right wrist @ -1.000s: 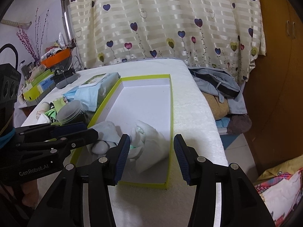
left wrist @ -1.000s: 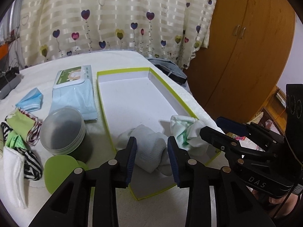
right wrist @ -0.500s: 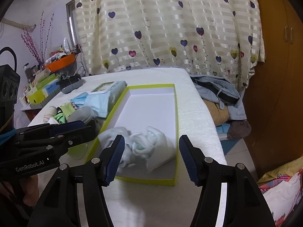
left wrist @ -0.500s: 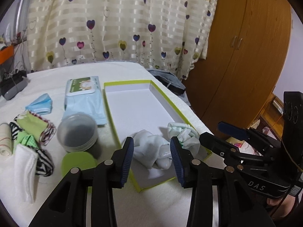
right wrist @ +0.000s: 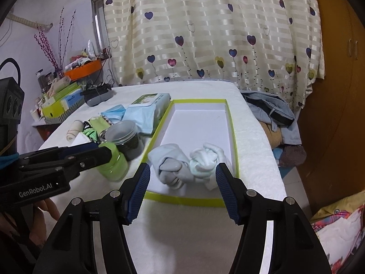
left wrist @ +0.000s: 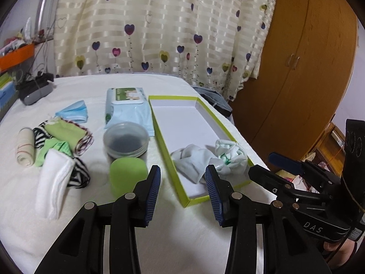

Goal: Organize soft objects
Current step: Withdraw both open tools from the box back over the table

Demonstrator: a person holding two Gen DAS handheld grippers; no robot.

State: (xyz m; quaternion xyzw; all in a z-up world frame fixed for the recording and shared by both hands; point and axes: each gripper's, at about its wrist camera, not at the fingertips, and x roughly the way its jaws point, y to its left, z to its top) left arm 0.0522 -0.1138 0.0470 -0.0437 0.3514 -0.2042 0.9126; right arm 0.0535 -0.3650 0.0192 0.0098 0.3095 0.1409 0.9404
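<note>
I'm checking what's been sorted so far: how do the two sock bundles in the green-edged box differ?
The grey sock bundle is plain pale grey, while the white sock bundle shows green marks. The grey one lies flatter and more spread out; the white one is knotted into a rounder ball. The grey one sits nearer the clear jar, the white one nearer the box's far-side wall. Both rest at the box's near end, touching, with neither tool holding them.

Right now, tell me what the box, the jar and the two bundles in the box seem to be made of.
Box: looks like cardboard, matte white inside with thin lime-green walls and sharp folded corners.
Jar: probably plastic, translucent grey with a frosted lid and dark contents showing through.
Two bundles: soft knit fabric, likely cotton socks, matte, creased and slumped.
</note>
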